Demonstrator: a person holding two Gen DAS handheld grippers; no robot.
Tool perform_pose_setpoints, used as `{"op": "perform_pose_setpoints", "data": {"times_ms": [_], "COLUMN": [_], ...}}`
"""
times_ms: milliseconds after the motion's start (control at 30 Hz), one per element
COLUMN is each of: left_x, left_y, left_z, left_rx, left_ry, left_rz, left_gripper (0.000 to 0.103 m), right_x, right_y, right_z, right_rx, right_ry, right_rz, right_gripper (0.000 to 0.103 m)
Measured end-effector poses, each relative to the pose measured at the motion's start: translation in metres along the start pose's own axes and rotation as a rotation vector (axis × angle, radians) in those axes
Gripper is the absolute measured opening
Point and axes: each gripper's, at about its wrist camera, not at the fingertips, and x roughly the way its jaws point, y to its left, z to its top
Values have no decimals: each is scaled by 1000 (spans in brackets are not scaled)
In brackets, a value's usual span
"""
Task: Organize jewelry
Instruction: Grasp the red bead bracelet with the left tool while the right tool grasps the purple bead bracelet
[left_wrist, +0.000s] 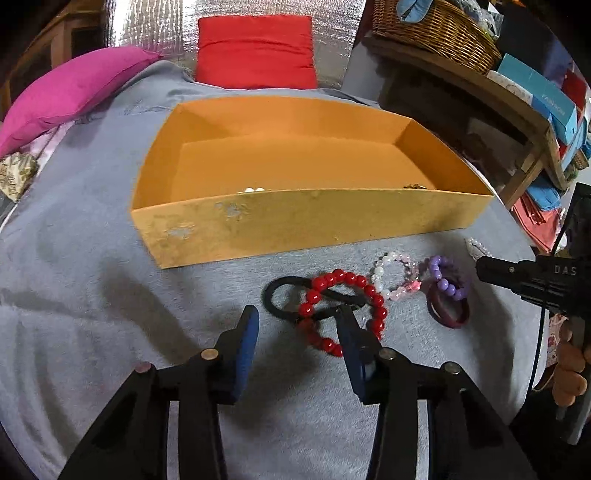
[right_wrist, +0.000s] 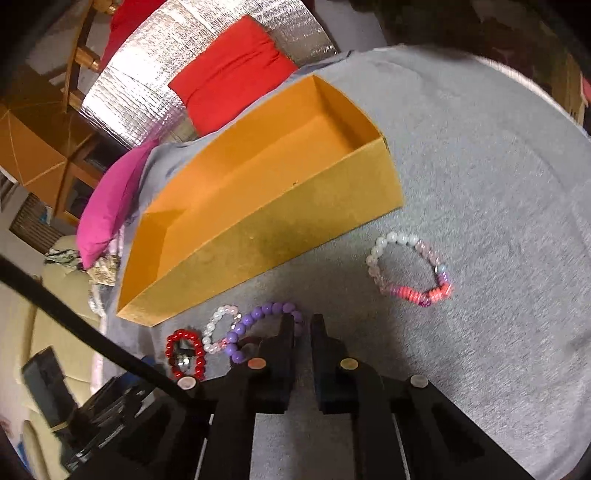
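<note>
item: loose jewellery on a grey fleece cloth (left_wrist: 92, 280), laid in a row just in front of the near wall of an open, shallow orange cardboard box (left_wrist: 295, 221). left to right in the left wrist view: a black elastic hair loop (left_wrist: 280, 295), a red round-bead bracelet (left_wrist: 343, 310) lying across it, a white-and-pink translucent bead bracelet (left_wrist: 397, 275), a purple bead bracelet (left_wrist: 445, 278) resting on a dark maroon band (left_wrist: 448, 314). a longer white-to-pink-to-coral bead bracelet (right_wrist: 410, 271) lies apart, further right, seen from the right wrist. left gripper (left_wrist: 295, 317): jaws partly open, holding nothing; the right-hand finger sits inside the red ring, the left-hand finger on bare cloth outside it, so the ring's near-left arc and the black loop lie between them. a grip here, by my judgement, needs only closure. right gripper (right_wrist: 303, 325): jaws drawn nearly together, with the purple bracelet's far end right at the tip of the left-hand finger; whether a bead is pinched cannot be told. the box already holds a few small pale beads (left_wrist: 255, 190) behind its near wall.
</note>
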Motion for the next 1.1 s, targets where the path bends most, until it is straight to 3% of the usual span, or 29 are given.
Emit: {"op": "perform_pose_setpoints", "data": {"times_ms": [67,100,167,467,567,700,1100], "left_x": [5,6,7,-2,-10,-24,-69], "left_y": [-4,-6,-11,-18,-13,-9,-1], "left_z": [0,-1,-2,-11,-14,-14,-7], "left_rx": [18,25,48,87,79,83,53], "left_ry": [6,10,10,-10,-21,-55,-170], "left_rz": [-3,-5,-7,-41,-61,-81,-139], "left_gripper": [30,17,10,9,9,9,9], "right_x": [-3,-3,-3,25,25,16,-29], "right_y": [-6,-8,-11,-1,8,21,18], "right_z": [0,0,0,-1,-2,-7,-6], "right_rx": [29,50,79,58,-8,-89,-122], "right_ry": [6,18,36,73,40,-3,-92], "right_rz": [31,56,93,32,-17,-48,91], "right_gripper": [11,15,26,27,13,10,10]}}
